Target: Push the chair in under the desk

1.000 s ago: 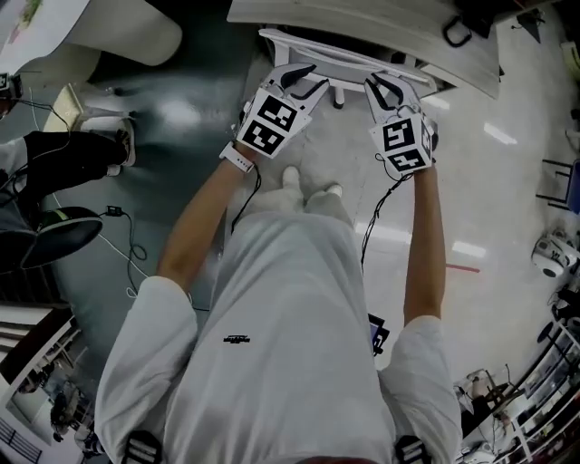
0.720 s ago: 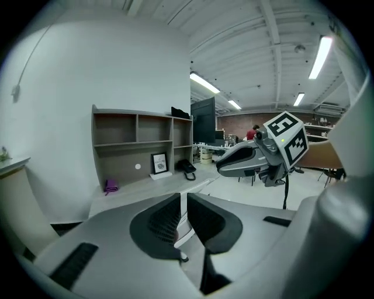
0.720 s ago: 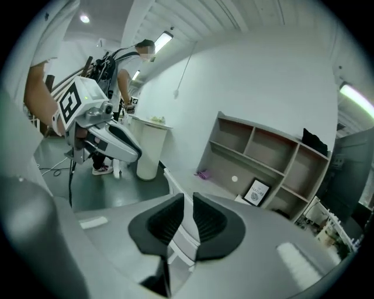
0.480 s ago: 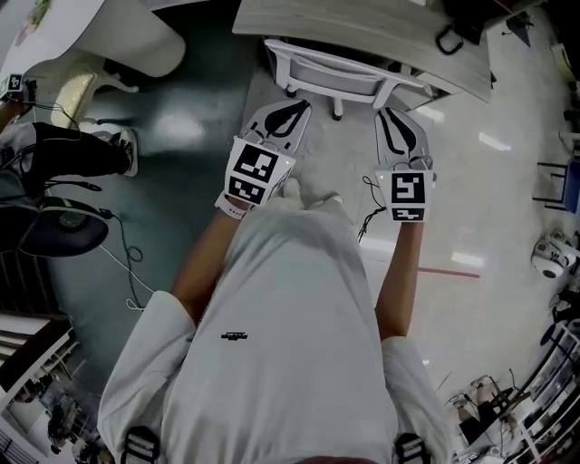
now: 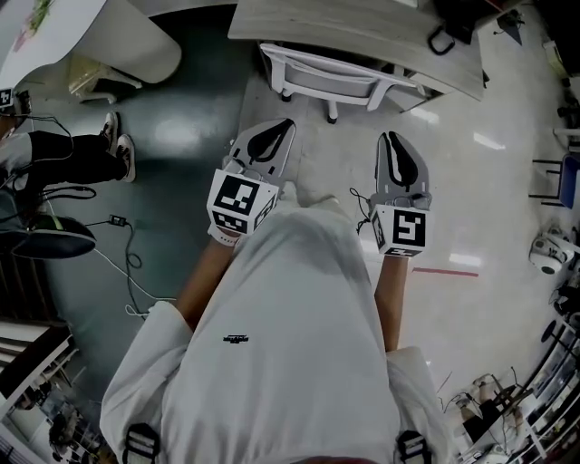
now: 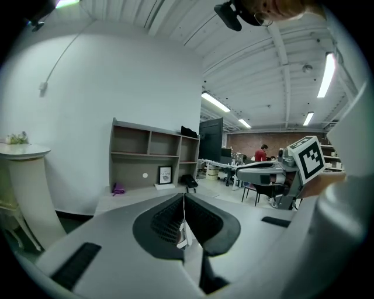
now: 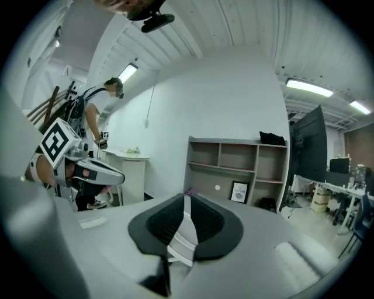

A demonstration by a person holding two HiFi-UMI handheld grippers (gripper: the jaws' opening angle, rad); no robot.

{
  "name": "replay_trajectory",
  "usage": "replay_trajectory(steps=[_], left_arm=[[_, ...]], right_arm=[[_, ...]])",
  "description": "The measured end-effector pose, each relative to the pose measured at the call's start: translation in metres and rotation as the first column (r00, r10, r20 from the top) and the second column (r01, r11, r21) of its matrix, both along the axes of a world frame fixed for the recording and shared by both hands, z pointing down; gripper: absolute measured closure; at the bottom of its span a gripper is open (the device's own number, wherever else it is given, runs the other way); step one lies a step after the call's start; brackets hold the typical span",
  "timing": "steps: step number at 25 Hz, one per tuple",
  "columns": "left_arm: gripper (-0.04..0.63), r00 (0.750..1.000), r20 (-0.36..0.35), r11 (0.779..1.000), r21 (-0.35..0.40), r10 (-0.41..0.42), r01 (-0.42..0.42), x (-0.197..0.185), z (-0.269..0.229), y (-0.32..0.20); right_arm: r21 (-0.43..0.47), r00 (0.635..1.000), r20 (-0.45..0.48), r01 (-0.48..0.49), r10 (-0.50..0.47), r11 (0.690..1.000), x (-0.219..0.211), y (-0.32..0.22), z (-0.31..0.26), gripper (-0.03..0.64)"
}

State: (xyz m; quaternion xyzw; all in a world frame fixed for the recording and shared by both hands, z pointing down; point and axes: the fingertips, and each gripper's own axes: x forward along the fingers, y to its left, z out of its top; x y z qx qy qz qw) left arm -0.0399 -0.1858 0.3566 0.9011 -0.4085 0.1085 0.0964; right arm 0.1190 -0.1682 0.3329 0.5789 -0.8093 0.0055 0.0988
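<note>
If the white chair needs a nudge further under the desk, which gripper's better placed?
Left, marginally. The left gripper and right gripper are both shut, empty and clear of the white office chair, but the left's tips sit slightly nearer it. Close call.

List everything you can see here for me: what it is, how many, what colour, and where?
chair: one, white, partly under the desk, top of the head view.
desk: one, pale wood-look top, above the chair.
shelf unit: one, grey, ahead of both claws.
framed picture: one, dark frame, on the shelf unit's lower ledge.
bystander's legs: one pair, black trousers, left of the head view.
cable: one, black, lower left of the legs.
left claw: one, grey and black, shut, empty, pointing at the chair.
right claw: one, same colours, shut, empty.
</note>
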Motion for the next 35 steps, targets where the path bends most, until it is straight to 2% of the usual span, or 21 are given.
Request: replay_trajectory(steps=[7,22,35], left_arm=[[0.588,0.999,-0.014,0.999,0.033,-0.03,0.031,-0.013,-0.017,0.015],[0.588,0.999,-0.032,0.998,0.058,0.011,-0.009,-0.001,-0.025,0.031],[0.588,0.999,-0.034,0.998,0.05,0.024,-0.022,0.002,-0.023,0.037]], right_arm=[[0.054,0.998,0.036,-0.061,0.06,0.997,0.004,0.026,-0.013,0.574],[0.006,0.999,-0.024,0.023,-0.023,1.0,-0.025,0.041,0.0,0.583],[0.004,1.0,-0.009,0.0,0.0,1.0,-0.023,0.038,-0.002,0.584]])
